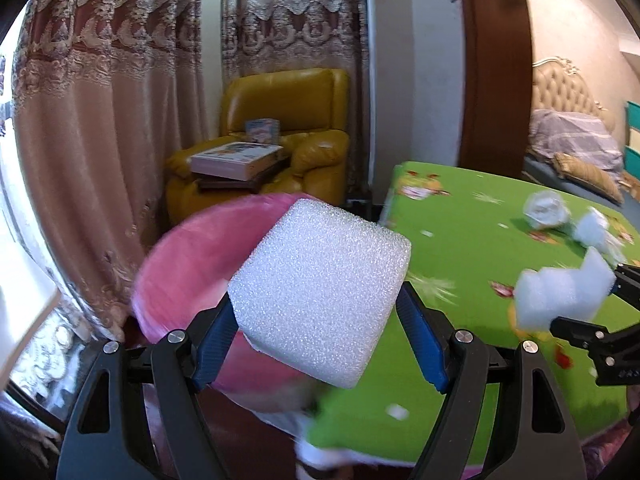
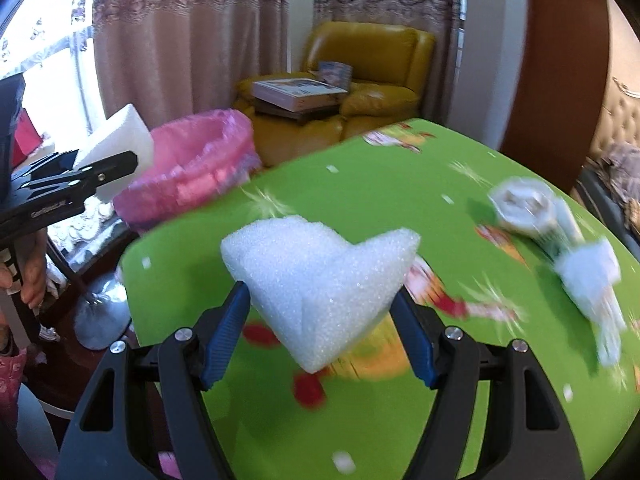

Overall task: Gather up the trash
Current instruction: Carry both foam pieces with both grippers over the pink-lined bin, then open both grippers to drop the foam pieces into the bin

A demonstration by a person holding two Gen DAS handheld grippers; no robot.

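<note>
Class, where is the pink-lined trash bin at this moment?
The pink-lined trash bin stands off the far-left corner of the green patterned table, in front of the yellow leather armchair; in the left wrist view it sits just behind the held white foam block.

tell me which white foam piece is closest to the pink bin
The blocky foam piece held in the left tongs, right in front of the pink-lined bin. The L-shaped foam piece in the right tongs hangs over the green table.

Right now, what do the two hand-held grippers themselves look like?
Both look alike: the left hand-held gripper and the right hand-held gripper have black frames with cut-out slots, silver round bolts at the joints, and ribbed blue pads on the fingers. Small white lettering shows on the left one's side, unreadable.
</note>
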